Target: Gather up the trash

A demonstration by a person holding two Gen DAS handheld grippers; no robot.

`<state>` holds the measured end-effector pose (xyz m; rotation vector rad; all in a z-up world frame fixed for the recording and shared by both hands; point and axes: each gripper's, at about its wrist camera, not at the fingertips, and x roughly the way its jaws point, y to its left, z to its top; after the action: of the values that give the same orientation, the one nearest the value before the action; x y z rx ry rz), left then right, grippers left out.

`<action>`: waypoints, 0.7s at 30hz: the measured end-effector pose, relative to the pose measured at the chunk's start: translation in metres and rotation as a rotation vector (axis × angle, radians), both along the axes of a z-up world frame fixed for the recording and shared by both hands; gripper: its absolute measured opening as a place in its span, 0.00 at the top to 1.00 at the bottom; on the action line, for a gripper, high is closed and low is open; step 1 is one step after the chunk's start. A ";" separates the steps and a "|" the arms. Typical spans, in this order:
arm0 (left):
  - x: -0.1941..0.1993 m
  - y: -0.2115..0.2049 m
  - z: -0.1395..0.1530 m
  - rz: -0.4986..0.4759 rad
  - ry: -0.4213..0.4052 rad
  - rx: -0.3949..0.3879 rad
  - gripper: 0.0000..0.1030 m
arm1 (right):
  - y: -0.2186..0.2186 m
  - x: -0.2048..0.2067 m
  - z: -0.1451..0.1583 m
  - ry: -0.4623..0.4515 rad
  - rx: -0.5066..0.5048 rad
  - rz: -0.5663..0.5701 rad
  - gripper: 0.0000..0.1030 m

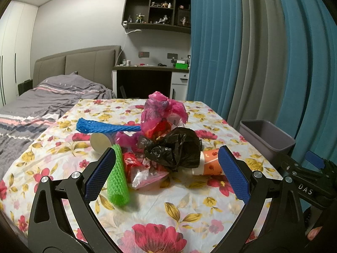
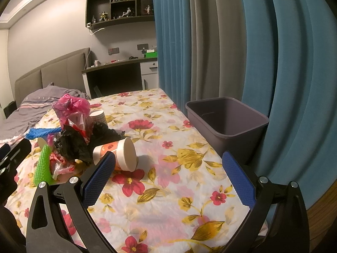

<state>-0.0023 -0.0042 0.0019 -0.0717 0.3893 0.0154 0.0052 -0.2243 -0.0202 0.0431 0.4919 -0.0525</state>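
Observation:
A heap of trash lies on the floral tablecloth (image 1: 168, 206): a crumpled black bag (image 1: 175, 147), a pink bag (image 1: 162, 109), a blue foam net (image 1: 105, 126), a green foam net (image 1: 118, 179), a white cup (image 1: 100, 141) and an orange paper cup (image 1: 210, 162) on its side. My left gripper (image 1: 166, 168) is open just in front of the heap, holding nothing. My right gripper (image 2: 168, 175) is open too; its left fingertip sits by the orange cup (image 2: 118, 154). A grey bin (image 2: 227, 122) stands at the table's right edge, with nothing inside that I can see.
Blue and grey curtains (image 2: 252, 52) hang close behind the bin. A bed (image 1: 42, 101) lies to the left of the table, with a desk (image 1: 147, 69) and wall shelves beyond. The right gripper's body (image 1: 305, 175) shows at the right of the left wrist view.

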 end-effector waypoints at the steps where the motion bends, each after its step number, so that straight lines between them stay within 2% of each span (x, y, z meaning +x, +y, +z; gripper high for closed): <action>1: 0.000 0.000 0.000 0.001 0.000 0.001 0.07 | 0.001 -0.001 -0.002 -0.002 0.000 -0.001 0.05; 21: 0.000 0.000 0.000 -0.001 0.000 -0.001 0.07 | 0.002 -0.001 -0.003 -0.005 0.008 0.000 0.05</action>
<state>-0.0022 -0.0041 0.0017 -0.0727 0.3898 0.0145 0.0042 -0.2218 -0.0234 0.0509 0.4874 -0.0502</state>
